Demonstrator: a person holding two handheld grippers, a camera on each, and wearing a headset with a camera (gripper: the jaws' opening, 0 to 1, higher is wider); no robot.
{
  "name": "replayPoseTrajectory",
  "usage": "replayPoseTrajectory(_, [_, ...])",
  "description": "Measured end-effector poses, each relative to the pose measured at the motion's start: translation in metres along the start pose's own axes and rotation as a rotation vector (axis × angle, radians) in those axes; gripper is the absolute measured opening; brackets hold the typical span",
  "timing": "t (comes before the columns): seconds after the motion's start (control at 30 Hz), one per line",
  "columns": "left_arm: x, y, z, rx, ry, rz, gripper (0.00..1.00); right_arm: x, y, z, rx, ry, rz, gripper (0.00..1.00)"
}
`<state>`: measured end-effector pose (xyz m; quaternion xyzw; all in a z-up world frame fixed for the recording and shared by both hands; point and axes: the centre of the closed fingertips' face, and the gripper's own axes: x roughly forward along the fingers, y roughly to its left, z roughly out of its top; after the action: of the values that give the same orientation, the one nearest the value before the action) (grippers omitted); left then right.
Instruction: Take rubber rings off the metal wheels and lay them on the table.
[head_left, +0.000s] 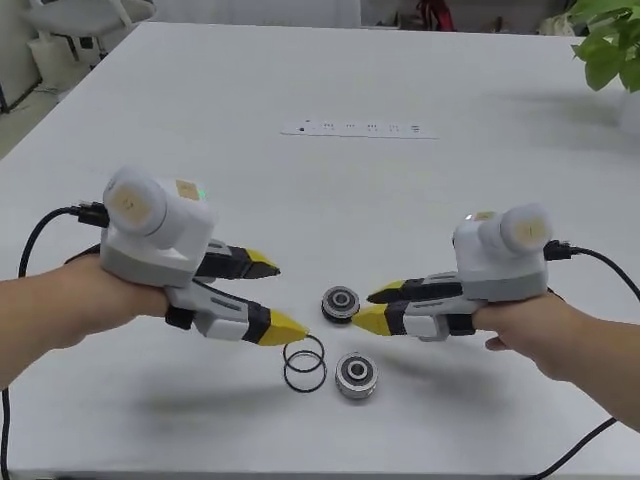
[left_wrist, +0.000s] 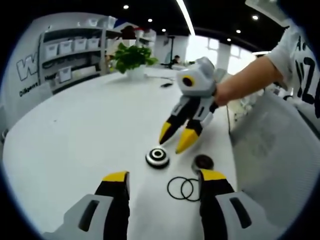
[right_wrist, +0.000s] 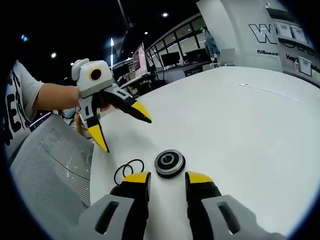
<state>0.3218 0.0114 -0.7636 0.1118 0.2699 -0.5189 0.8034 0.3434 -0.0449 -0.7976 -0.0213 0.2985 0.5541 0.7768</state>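
Observation:
Two small metal wheels lie on the white table (head_left: 330, 190): one (head_left: 340, 303) between the grippers, the other (head_left: 356, 373) closer to me. Two thin black rubber rings (head_left: 304, 364) lie overlapping just left of the nearer wheel. My left gripper (head_left: 280, 297) is wide open and empty, with the rings (left_wrist: 182, 189) and both wheels (left_wrist: 157, 157) (left_wrist: 202, 162) just ahead of its tips. My right gripper (head_left: 366, 307) is open more narrowly, its tips right at the farther wheel (right_wrist: 169, 163) and not touching it. The rings (right_wrist: 128, 171) lie left of that wheel.
A white power strip (head_left: 360, 128) lies flat mid-table. A green plant (head_left: 610, 40) stands at the far right corner and an office chair (head_left: 80, 20) beyond the far left. Black cables (head_left: 35, 250) (head_left: 600, 265) trail from both grippers. The table's near edge (head_left: 300, 476) is close below the wheels.

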Motion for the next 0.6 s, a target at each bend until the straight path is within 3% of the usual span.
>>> replayPoseTrajectory(0.6, [0.024, 0.003, 0.009, -0.019, -0.008, -0.013, 0.44, 0.003, 0.000, -0.001, -0.028, 0.000, 0.007, 0.25])
